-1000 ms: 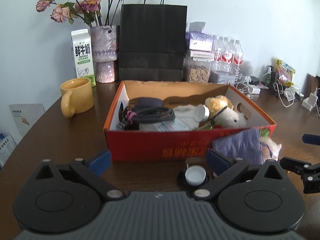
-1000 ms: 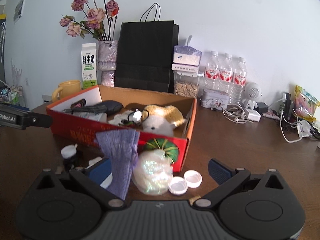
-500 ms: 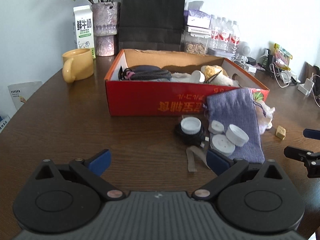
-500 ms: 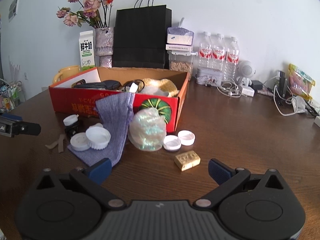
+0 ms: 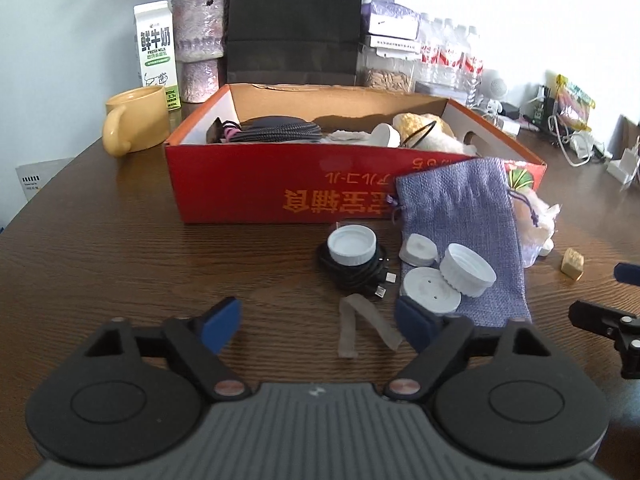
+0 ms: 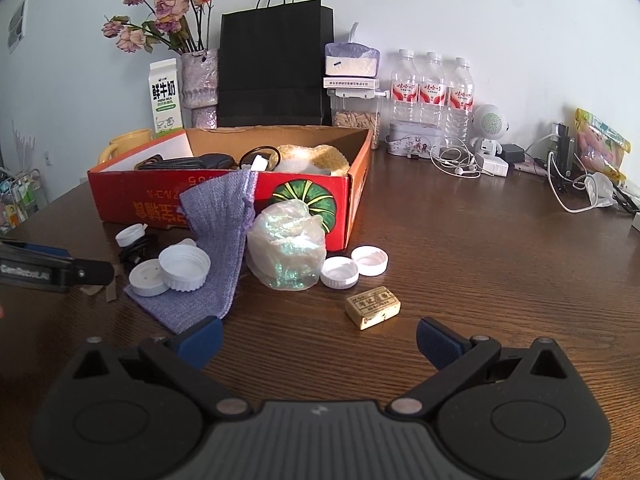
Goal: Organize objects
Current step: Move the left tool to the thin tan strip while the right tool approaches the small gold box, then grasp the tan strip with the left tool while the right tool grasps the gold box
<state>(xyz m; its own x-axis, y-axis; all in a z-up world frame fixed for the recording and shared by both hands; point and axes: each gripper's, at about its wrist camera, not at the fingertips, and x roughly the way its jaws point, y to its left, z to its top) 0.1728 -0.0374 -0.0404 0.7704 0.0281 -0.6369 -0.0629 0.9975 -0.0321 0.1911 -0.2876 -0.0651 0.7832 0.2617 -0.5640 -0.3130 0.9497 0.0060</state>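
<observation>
Two grippers hover before your red box (image 5: 248, 184): your left gripper (image 5: 318, 322) closing on nothing, your right gripper (image 6: 318, 340) gaping near the gold block (image 6: 373, 306).

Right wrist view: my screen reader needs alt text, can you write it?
Open right gripper above a brown table, empty. Ahead lie a small gold block, two white caps, a shiny wrapped bundle and a purple pouch against a red box.
</observation>
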